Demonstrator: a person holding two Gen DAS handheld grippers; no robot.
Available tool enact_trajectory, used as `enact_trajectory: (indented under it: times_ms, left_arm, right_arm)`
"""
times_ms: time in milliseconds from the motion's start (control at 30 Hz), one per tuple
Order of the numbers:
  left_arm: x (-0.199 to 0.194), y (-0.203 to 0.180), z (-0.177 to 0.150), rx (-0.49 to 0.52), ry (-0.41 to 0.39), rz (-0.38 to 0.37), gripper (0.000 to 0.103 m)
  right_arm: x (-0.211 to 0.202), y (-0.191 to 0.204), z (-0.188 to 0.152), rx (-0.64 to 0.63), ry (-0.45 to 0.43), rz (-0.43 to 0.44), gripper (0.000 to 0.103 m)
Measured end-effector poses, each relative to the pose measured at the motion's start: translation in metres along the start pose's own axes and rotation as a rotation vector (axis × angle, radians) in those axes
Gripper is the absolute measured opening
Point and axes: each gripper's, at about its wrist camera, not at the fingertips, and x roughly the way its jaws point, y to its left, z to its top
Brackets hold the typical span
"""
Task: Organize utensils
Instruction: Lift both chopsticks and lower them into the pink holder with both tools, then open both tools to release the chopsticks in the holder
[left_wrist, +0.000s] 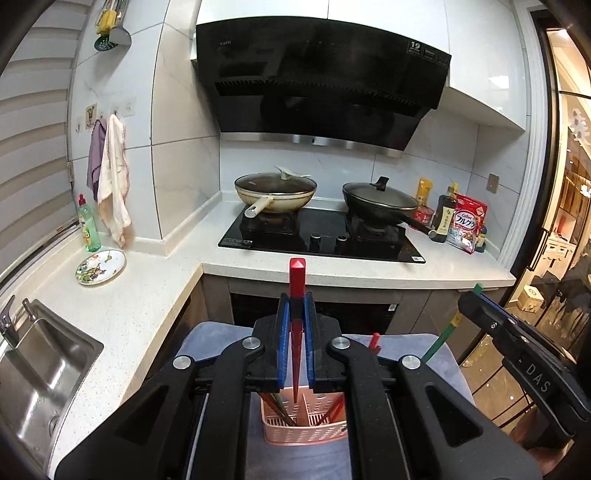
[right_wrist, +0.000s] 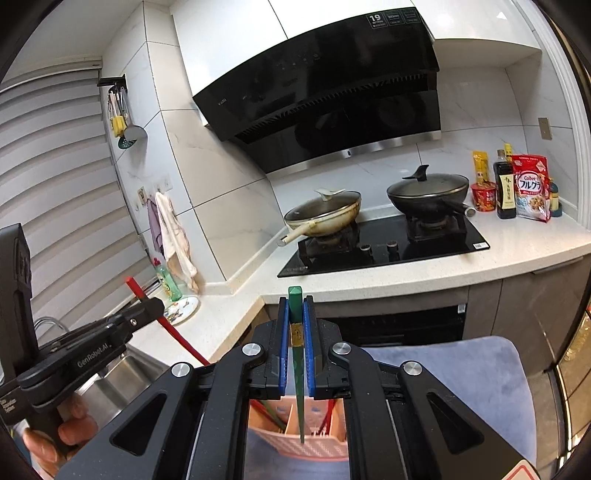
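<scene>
My left gripper (left_wrist: 296, 310) is shut on a red chopstick (left_wrist: 297, 280), held upright with its thin tip down inside a pink slotted utensil basket (left_wrist: 306, 430). The basket holds several other chopsticks and stands on a blue-grey cloth (left_wrist: 218, 339). My right gripper (right_wrist: 296, 314) is shut on a green chopstick (right_wrist: 296, 299), also upright with its tip inside the same basket (right_wrist: 303, 448). The right gripper shows in the left wrist view (left_wrist: 480, 306) at the right, and the left gripper shows in the right wrist view (right_wrist: 147, 306) at the left.
An L-shaped white counter (left_wrist: 147, 302) holds a steel sink (left_wrist: 40, 373), a patterned plate (left_wrist: 100, 266) and a green soap bottle (left_wrist: 88, 229). A black hob (left_wrist: 321, 240) carries two lidded pans. Bottles and food packs (left_wrist: 458, 221) stand at the right.
</scene>
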Motion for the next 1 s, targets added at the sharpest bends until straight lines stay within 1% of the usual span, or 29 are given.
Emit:
enact_trajectory:
  times_ms: [133, 300, 400, 500, 633, 733, 800, 833, 867, 900, 967, 1000]
  left_arm:
    - [0.021, 0.006, -0.01, -0.004, 0.027, 0.01, 0.007]
    - [0.035, 0.012, -0.021, -0.016, 0.053, 0.009, 0.007]
    - [0.039, 0.014, -0.024, -0.021, 0.061, 0.004, 0.007]
    - [0.045, 0.015, -0.031, -0.025, 0.078, 0.0, 0.007]
    - [0.052, 0.017, -0.041, -0.032, 0.107, 0.0, 0.007]
    - [0.057, 0.023, -0.05, -0.053, 0.136, 0.003, 0.007]
    - [0.058, 0.028, -0.054, -0.07, 0.15, 0.004, 0.015]
    - [0.057, 0.03, -0.056, -0.073, 0.151, 0.011, 0.026]
    - [0.056, 0.032, -0.057, -0.076, 0.149, 0.02, 0.038]
    - [0.051, 0.034, -0.059, -0.076, 0.138, 0.028, 0.041]
    - [0.044, 0.033, -0.06, -0.071, 0.132, 0.035, 0.047]
    - [0.037, 0.033, -0.062, -0.065, 0.127, 0.045, 0.049]
  right_arm:
    - [0.019, 0.001, -0.002, -0.009, 0.019, -0.003, 0.007]
    - [0.007, 0.005, 0.014, -0.009, -0.038, 0.022, 0.007]
    - [0.009, 0.008, 0.016, -0.037, -0.046, 0.012, 0.007]
    - [0.021, 0.006, 0.001, -0.048, -0.015, -0.012, 0.007]
    - [0.045, -0.008, -0.033, -0.038, 0.073, -0.041, 0.007]
    - [0.05, -0.013, -0.049, -0.036, 0.103, -0.061, 0.01]
    - [0.047, -0.017, -0.055, -0.031, 0.109, -0.071, 0.011]
    - [0.045, -0.017, -0.056, -0.03, 0.108, -0.076, 0.014]
    - [0.041, -0.018, -0.057, -0.029, 0.105, -0.08, 0.02]
    - [0.037, -0.019, -0.057, -0.026, 0.102, -0.08, 0.026]
    - [0.026, -0.019, -0.057, -0.027, 0.094, -0.084, 0.029]
    - [0.02, -0.019, -0.058, -0.029, 0.091, -0.087, 0.029]
